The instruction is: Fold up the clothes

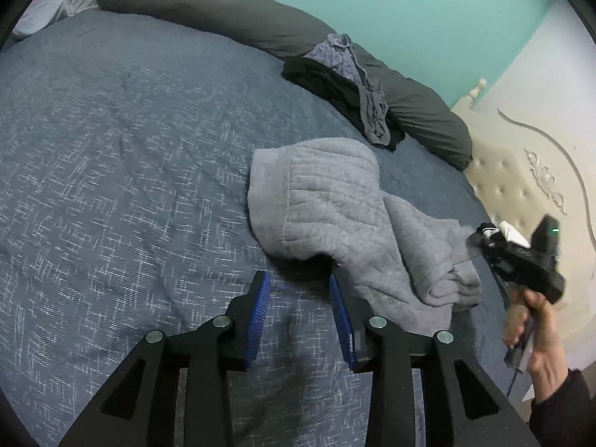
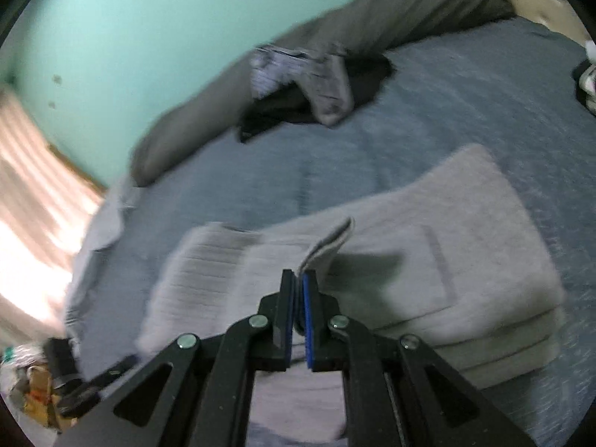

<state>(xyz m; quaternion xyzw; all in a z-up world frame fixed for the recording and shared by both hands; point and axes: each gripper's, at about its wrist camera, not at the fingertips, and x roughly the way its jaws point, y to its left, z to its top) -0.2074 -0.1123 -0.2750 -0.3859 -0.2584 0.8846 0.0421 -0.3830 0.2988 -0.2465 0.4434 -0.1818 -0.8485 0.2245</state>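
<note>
Grey sweatpants [image 1: 335, 216] lie half-folded on the bed [image 1: 111, 149]: right gripper [image 2: 298, 279] jaws clamp a cloth edge (lifted for folding); left gripper [image 1: 300, 283] jaws stand open, empty.

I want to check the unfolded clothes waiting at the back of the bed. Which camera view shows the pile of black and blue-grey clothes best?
The left wrist view shows it best: the pile of black and blue-grey clothes is sharp there, lying against the long dark grey pillow. In the right wrist view, the pile is motion-blurred, so its folds are unclear.
</note>
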